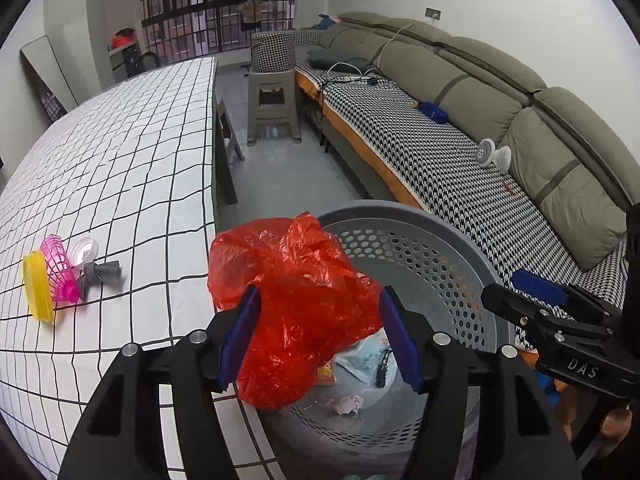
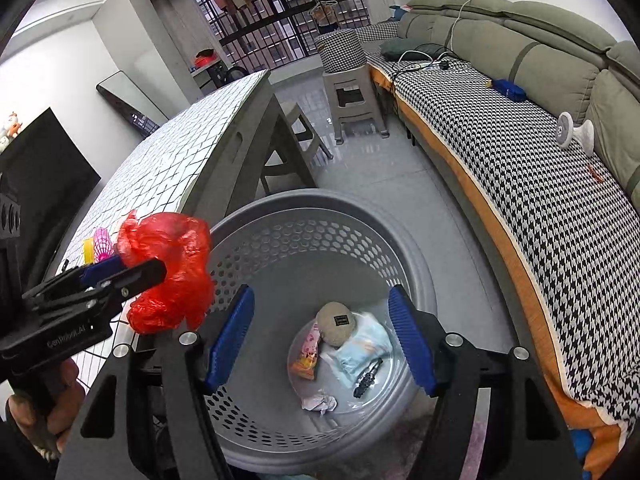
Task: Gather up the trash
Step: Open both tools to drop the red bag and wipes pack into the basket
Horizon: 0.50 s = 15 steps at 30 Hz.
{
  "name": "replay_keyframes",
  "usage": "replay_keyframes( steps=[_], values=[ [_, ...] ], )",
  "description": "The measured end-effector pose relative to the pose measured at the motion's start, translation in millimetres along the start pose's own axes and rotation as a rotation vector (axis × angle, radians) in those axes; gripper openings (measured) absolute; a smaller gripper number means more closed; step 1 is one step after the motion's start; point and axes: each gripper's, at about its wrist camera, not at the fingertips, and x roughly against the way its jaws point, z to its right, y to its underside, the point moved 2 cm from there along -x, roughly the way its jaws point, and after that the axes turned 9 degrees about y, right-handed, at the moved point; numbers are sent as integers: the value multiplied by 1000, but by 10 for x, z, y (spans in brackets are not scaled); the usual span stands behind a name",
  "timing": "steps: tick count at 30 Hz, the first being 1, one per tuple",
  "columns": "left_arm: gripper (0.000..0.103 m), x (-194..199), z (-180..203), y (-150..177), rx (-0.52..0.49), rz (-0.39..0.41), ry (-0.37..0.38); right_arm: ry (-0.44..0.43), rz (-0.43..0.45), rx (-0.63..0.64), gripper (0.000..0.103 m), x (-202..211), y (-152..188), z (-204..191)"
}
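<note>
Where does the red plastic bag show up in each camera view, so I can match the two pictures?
Left wrist view: the red plastic bag fills the lower centre, between the left tool's blue pads, over the near rim of the grey basket.
Right wrist view: the bag sits left of centre, at the tip of the left tool, beside the basket's left rim.
Shared landmark: the grey basket.

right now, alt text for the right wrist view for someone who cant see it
The right gripper, jaws open and empty, points down into a grey perforated basket holding wrappers, a crumpled tissue and a beige round pouch. At left, the left gripper has a crumpled red plastic bag at the basket's rim, beside a grid-patterned table.
</note>
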Motion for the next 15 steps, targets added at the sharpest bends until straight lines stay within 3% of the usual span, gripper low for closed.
replay_keyframes(
  steps=[15],
  values=[
    [67, 91, 122, 93, -13, 2, 2, 7, 25, -24, 67, 188, 113, 59]
  ],
)
